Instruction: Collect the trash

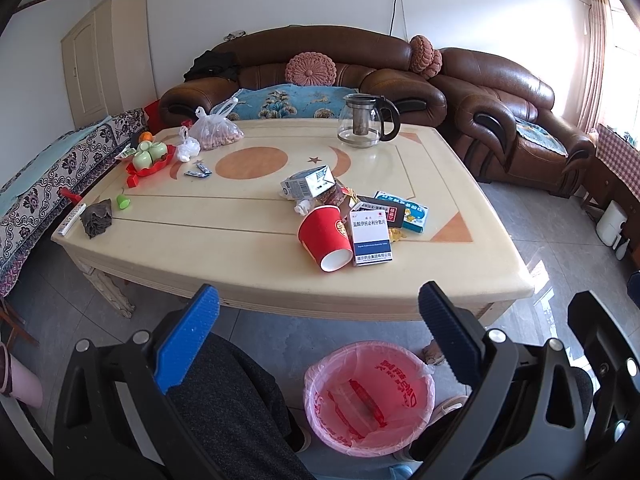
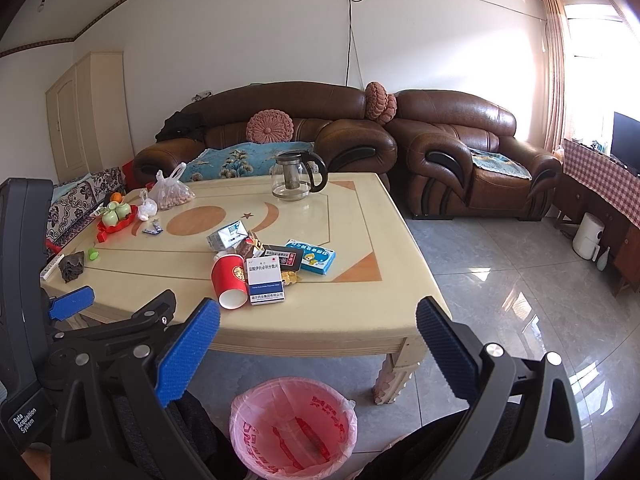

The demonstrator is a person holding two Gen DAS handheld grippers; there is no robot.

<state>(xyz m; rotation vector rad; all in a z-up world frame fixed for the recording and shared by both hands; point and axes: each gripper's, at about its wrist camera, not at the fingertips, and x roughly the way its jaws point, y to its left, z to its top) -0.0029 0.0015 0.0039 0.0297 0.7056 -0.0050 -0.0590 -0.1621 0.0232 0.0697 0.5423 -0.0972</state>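
Observation:
A pile of trash lies near the front right of the cream table (image 1: 224, 264): a tipped red paper cup (image 1: 324, 238), a white medicine box (image 1: 370, 236), a crushed carton (image 1: 308, 186), a blue packet (image 1: 404, 210) and small wrappers. In the right wrist view the same cup (image 2: 230, 280) and white box (image 2: 266, 280) show. A pink-lined bin (image 1: 368, 400) (image 2: 294, 428) stands on the floor under the table's front edge. My left gripper (image 1: 320, 320) and right gripper (image 2: 318, 340) both hover open and empty above the bin, short of the table.
A glass teapot (image 1: 366, 120) stands at the back of the table. At its left are a red tray of green cups (image 1: 150, 156), a bag of nuts (image 1: 216, 128) and a dark crumpled item (image 1: 96, 220). Brown sofas (image 1: 320, 72) lie behind. A person's dark trouser legs (image 1: 228, 408) flank the bin.

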